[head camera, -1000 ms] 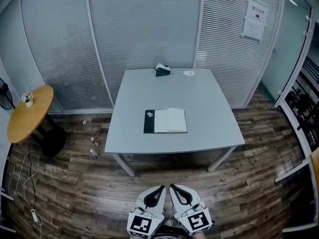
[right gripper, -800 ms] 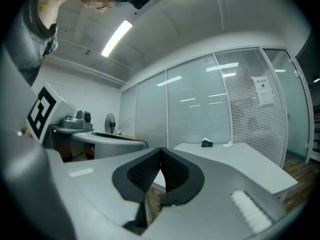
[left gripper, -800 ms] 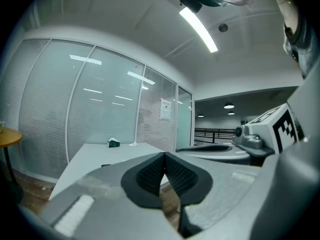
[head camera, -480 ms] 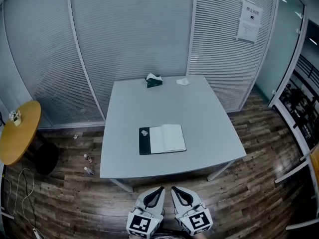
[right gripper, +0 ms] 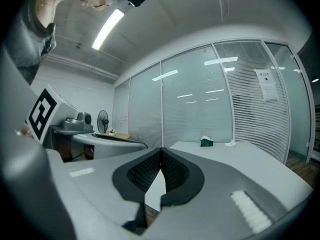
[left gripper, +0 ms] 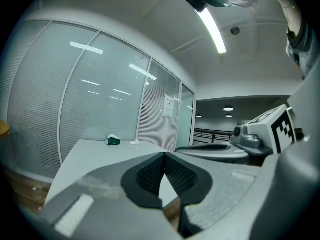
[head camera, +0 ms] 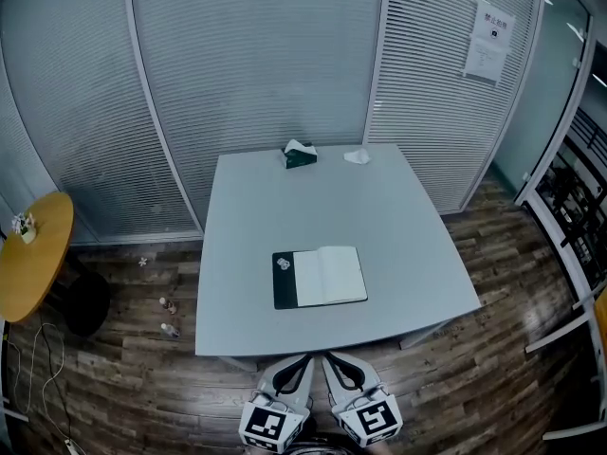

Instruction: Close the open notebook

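Observation:
The open notebook lies flat on the grey table, near its front edge, with a black cover at the left and white pages at the right. My left gripper and right gripper are side by side at the bottom of the head view, just short of the table's front edge and apart from the notebook. The left gripper is shut with nothing in it. The right gripper has its pads together too, also holding nothing. Neither gripper view shows the notebook.
A green tissue box and a crumpled white paper sit at the table's far edge. Glass walls with blinds stand behind, one bearing a notice. A round wooden side table is at the left, with small items on the wood floor.
The table and notebook have come nearer and lower in the head view. Both grippers have moved forward together up to the table's front edge, still shut.

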